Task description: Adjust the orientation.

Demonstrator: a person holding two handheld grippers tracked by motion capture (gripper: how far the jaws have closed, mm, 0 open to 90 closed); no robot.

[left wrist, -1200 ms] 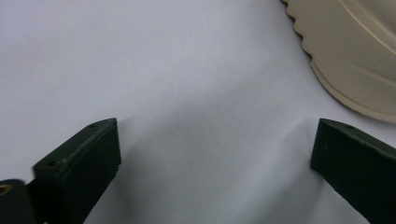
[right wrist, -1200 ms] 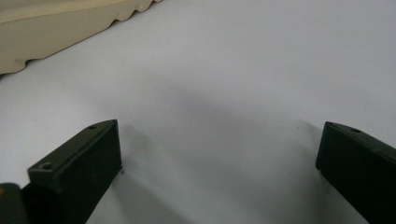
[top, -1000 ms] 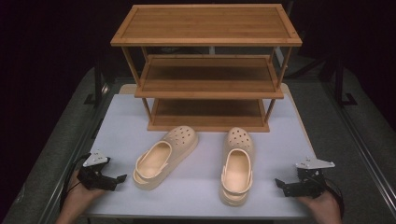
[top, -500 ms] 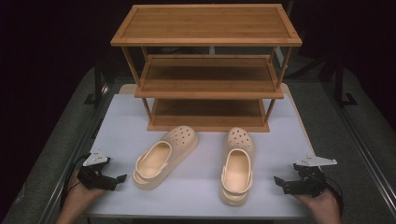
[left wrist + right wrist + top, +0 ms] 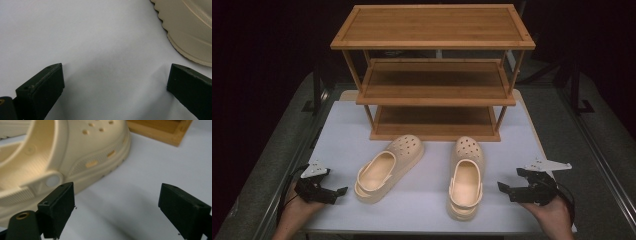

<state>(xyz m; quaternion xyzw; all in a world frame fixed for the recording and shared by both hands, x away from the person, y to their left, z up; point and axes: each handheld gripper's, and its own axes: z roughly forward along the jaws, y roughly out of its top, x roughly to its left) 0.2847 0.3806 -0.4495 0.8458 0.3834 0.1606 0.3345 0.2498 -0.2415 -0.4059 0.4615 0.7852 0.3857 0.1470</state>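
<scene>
Two cream clogs, left clog (image 5: 388, 167) and right clog (image 5: 466, 176), lie on a white table (image 5: 427, 200) before a wooden rack (image 5: 434, 70), flanked by the left gripper (image 5: 337, 192) and right gripper (image 5: 507, 187), jaws spread, empty.

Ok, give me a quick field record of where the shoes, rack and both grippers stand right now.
left shoe: on the table, toe angled toward the rack
right shoe: on the table, toe pointing at the rack
rack: three wooden shelves, all bare
left gripper: open, holding nothing, beside the left shoe
right gripper: open, holding nothing, beside the right shoe
</scene>
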